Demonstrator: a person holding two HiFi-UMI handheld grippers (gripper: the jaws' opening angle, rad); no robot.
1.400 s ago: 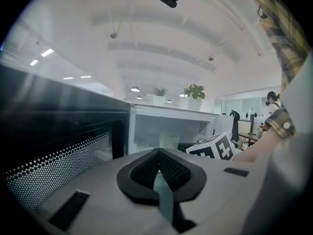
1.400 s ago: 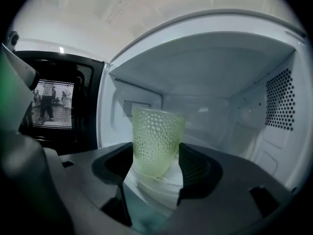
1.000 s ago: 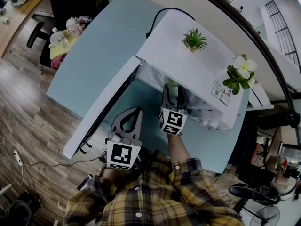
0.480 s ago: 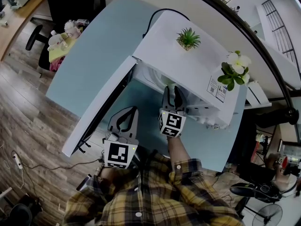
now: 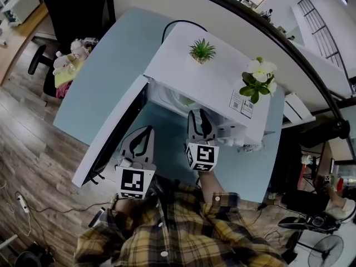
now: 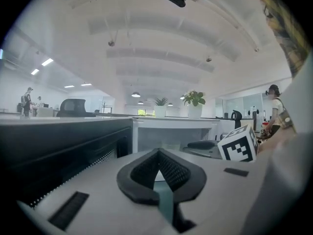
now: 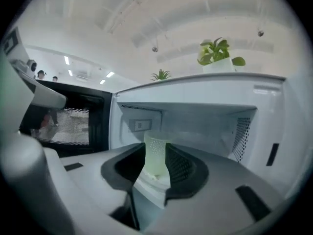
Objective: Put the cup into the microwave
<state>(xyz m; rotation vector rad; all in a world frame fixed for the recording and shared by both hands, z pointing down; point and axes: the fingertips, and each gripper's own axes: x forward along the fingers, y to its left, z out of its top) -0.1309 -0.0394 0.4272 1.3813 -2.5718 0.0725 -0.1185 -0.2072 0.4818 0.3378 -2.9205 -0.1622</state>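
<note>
The right gripper view alone shows the cup (image 7: 156,158): it stands between the pads of the right claw (image 7: 155,150), whose jaws have just been closing and now grip it at the mouth of the open microwave (image 7: 205,94). In the head view the cup is hidden behind that claw. The left claw (image 6: 158,153) has its tips together with nothing held, near the swung-open door (image 5: 114,135). The microwave sits on a pale blue bench (image 5: 105,77) with two potted plants (image 5: 202,50) on top; beyond lie wood floor (image 5: 33,143) and an open office. The cup is upright, long axis vertical, rim uppermost
</note>
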